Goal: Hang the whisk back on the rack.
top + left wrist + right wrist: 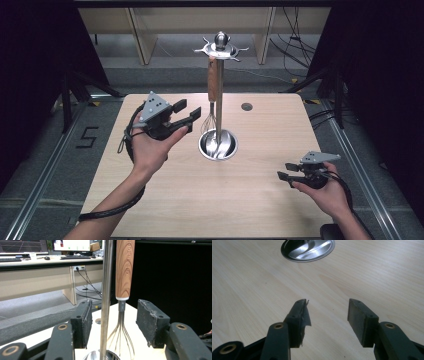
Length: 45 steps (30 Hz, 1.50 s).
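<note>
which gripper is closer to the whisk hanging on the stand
Left. The left gripper is raised beside the whisk, open and aimed at it. The right gripper sits low near the table's right front, well away.

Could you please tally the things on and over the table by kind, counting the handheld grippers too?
Handheld grippers: 2, the left gripper and the right gripper, both open.
Utensil stands: 1, the steel stand.
Whisks: 1, the wooden-handled whisk hanging from the stand's top.
Total: 4.
</note>
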{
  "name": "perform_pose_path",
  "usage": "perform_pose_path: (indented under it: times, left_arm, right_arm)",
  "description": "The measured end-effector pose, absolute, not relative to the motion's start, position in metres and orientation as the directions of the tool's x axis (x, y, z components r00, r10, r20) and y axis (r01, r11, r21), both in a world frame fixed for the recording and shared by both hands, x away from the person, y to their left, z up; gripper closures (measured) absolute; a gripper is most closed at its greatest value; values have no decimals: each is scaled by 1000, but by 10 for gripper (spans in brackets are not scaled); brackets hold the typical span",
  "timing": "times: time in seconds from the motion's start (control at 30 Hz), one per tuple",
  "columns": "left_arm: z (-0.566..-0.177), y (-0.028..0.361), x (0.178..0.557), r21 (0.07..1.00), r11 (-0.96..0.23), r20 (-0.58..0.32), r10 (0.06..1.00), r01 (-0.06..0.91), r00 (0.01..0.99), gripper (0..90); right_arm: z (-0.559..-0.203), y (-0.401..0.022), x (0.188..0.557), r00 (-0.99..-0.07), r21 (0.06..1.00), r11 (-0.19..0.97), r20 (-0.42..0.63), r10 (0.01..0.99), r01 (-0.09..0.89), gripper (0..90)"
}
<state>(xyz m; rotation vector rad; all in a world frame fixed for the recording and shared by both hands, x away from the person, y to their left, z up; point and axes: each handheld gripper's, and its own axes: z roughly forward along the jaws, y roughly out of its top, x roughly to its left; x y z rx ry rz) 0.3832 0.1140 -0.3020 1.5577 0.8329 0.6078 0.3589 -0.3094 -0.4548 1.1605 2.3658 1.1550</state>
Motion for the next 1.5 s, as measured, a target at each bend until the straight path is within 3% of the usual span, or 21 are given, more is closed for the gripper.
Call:
perform_pose_path:
  times: [0.8, 1.5]
  left_arm:
    - [-333, 162, 366, 975, -61, -70, 828, 214, 557, 453]
    - [-423, 226, 354, 929, -94, -85, 887, 358, 453, 444]
  right_arm:
    - [-455, -309, 359, -645, 754, 363, 104, 757, 547, 503]
    - [-456, -310, 361, -656, 756, 388, 71, 751, 527, 501]
